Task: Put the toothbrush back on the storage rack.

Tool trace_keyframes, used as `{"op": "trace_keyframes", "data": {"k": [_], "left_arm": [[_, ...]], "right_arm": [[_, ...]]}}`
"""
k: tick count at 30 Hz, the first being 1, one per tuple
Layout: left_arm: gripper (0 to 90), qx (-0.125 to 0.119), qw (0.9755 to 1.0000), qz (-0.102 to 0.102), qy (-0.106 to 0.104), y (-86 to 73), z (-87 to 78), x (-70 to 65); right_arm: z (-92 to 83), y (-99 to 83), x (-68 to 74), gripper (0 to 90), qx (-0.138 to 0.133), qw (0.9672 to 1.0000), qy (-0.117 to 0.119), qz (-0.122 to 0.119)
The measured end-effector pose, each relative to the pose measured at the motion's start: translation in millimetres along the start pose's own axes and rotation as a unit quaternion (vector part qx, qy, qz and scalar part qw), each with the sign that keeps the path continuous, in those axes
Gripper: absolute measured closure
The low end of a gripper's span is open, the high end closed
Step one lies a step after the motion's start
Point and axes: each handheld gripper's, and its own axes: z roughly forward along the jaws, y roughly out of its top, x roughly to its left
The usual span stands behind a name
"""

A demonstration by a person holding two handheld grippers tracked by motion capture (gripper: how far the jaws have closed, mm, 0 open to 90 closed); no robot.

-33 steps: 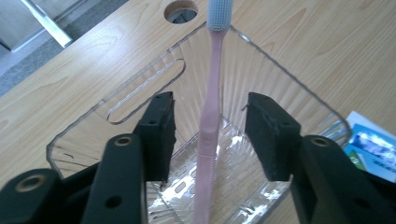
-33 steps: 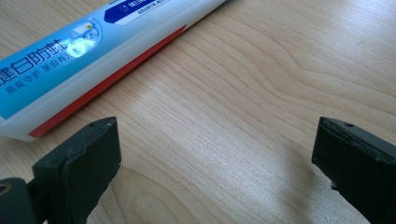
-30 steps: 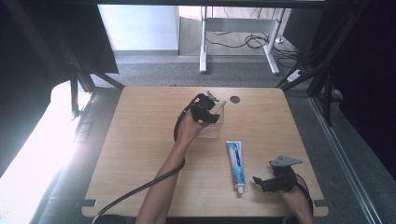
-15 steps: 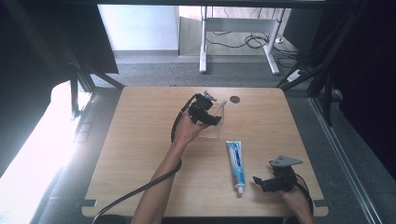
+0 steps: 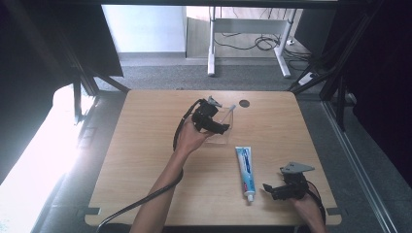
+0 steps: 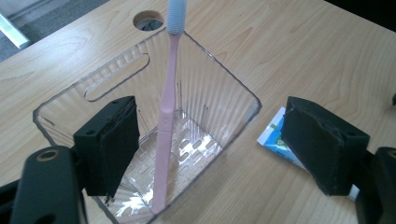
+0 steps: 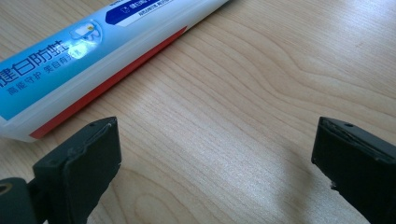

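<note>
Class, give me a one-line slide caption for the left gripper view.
Open left gripper above a clear bin holding a pink toothbrush.

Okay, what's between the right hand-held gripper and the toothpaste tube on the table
Nothing but bare wood. In the right gripper view the open right hand-held gripper frames plain tabletop, with the toothpaste tube lying just beyond its left jaw. The high view shows the same short bare gap.

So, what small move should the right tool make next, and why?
Probably the right tool should slide toward the toothpaste tube and close on it. Its jaws stand open and empty beside the tube's end, while the toothbrush already stands in the clear holder, with the left tool open.
</note>
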Motion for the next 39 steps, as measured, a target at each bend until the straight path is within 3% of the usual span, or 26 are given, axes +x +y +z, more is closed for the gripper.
{"op": "trace_keyframes", "data": {"k": [17,23,39], "left_arm": [[13.3,-0.019,0.9998,0.006,0.004,-20.4,-26.7,-9.5],[13.1,-0.016,0.9999,0.004,0.002,-31.9,-31.9,-9.7],[13.0,-0.036,0.9993,0.001,-0.002,-66.9,-45.7,-13.3]], "right_arm": [[0.8,0.1,0.7,1.9,0.001,1.0,0.001,-0.001],[1.1,0.1,1.1,1.8,0.002,1.0,0.001,-0.002],[0.4,0.7,2.3,1.8,0.0,1.0,0.001,-0.002]]}}
